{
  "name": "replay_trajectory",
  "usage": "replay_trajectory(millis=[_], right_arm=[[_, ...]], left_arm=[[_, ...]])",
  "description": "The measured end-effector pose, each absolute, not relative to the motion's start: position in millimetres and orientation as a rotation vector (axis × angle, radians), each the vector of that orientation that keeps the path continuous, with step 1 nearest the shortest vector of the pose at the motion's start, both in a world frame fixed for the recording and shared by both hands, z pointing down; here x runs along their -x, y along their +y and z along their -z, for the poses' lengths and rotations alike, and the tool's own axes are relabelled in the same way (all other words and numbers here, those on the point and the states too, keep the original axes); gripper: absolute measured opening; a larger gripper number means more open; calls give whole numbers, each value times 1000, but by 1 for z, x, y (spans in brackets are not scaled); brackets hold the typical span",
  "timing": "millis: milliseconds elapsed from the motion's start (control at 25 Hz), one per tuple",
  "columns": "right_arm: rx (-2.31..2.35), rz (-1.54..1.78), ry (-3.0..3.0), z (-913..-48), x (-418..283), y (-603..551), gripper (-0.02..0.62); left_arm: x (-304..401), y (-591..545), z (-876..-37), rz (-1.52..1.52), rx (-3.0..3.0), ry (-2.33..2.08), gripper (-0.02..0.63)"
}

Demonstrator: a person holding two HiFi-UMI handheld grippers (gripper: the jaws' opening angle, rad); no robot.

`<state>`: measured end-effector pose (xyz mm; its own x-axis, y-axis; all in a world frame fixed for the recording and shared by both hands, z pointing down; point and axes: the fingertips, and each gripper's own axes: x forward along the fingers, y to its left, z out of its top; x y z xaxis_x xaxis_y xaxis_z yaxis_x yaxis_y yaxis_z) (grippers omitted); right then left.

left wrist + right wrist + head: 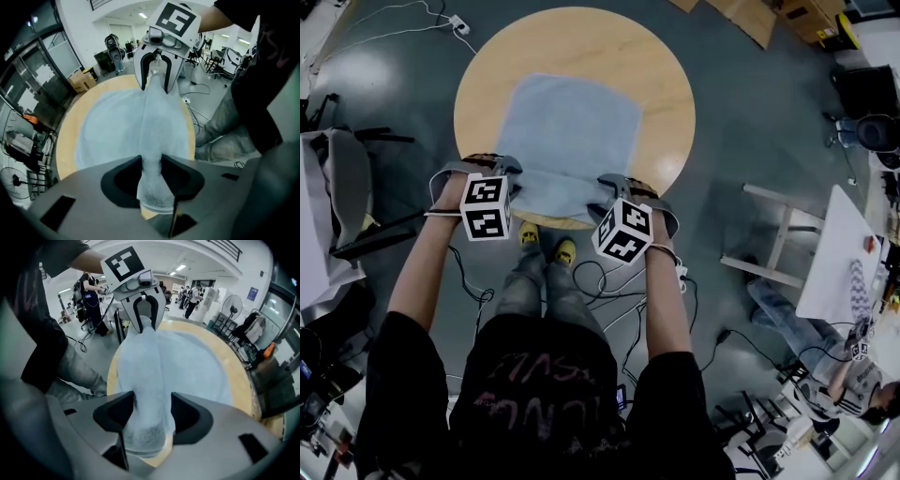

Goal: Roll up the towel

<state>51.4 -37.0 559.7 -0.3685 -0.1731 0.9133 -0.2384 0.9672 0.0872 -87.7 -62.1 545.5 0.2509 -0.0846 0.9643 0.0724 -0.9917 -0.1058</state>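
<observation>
Counted: one towel [572, 131] and one round table [487, 66]. Two grippers are noted, the left gripper [151, 173] and the right gripper [152, 414]. Two yellow shoes [528, 234] [566, 251] are seen below the table edge.

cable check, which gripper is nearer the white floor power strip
Left. The left gripper holds the light blue towel nearer the white power strip; the right gripper is farther across.

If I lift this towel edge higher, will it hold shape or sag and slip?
Likely floppy: the towel bunches into a soft ridge between the left gripper and right gripper. Probably light: it looks thin, lying flat on the table. Its nappy cloth should grip rather than slip.
</observation>
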Motion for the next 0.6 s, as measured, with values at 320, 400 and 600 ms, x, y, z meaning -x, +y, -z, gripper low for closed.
replay_trajectory(millis=[320,400,600], right_arm=[[-345,-72,-1958,-578,-50,-51,272],[-347,-80,-1963,-580,-49,-50,265],[-416,-27,-1999,-554,-61,-50,268]], left_arm=[[82,-87,-556,1776,2372,122,149],[81,-87,-556,1757,2387,131,150],[93,-89,-531,1692,2433,232,167]])
